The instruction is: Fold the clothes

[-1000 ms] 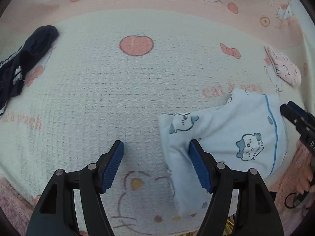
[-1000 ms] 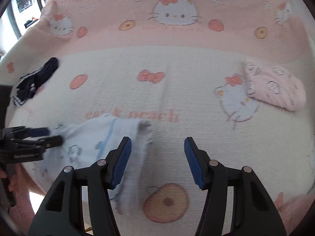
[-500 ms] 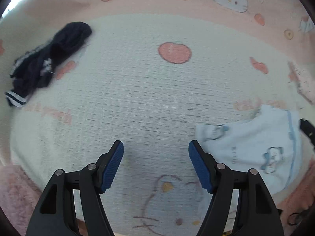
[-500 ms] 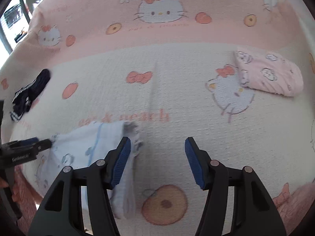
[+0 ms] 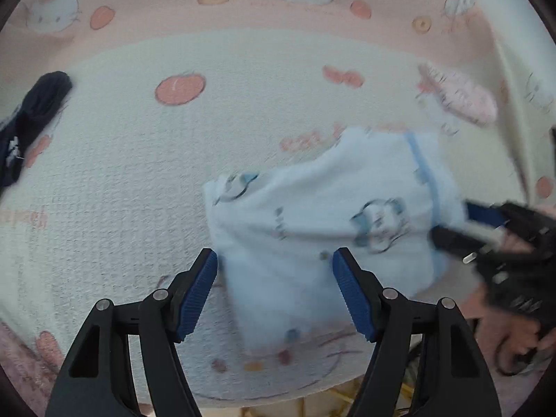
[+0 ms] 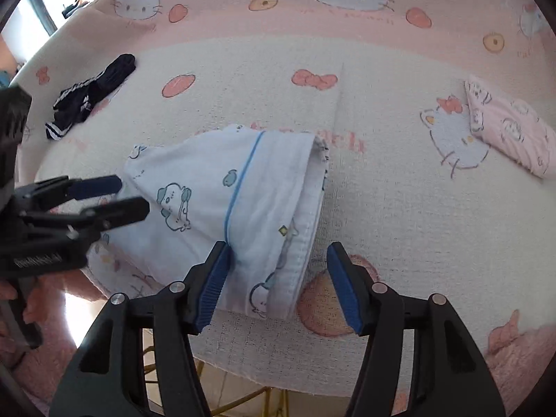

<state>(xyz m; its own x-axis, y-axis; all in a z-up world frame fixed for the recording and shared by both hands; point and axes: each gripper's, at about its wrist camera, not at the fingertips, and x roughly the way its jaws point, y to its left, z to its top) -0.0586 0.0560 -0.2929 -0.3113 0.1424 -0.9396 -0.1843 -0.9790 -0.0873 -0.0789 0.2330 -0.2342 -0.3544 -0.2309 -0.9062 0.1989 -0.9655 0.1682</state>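
We hold our left gripper (image 5: 274, 293) with jaws opening and our right gripper (image 6: 278, 283) spread, both over the light blue garment (image 6: 222, 201) at frame centre, gripping nothing. A dark garment (image 6: 93, 93) lies upper left and a pink garment (image 6: 510, 132) at right on the blanket (image 6: 399, 208); nothing stands in the way.

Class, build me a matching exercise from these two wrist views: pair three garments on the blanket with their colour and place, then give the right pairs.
Things:
1. dark garment
2. pink garment
3. cartoon-print garment

Descriptions:
A. light blue, with a blue stripe, nearest the grippers
B. navy with white stripes, crumpled at far left
C. pale pink with a white print, folded at far right

Pairs: 1-B, 2-C, 3-A
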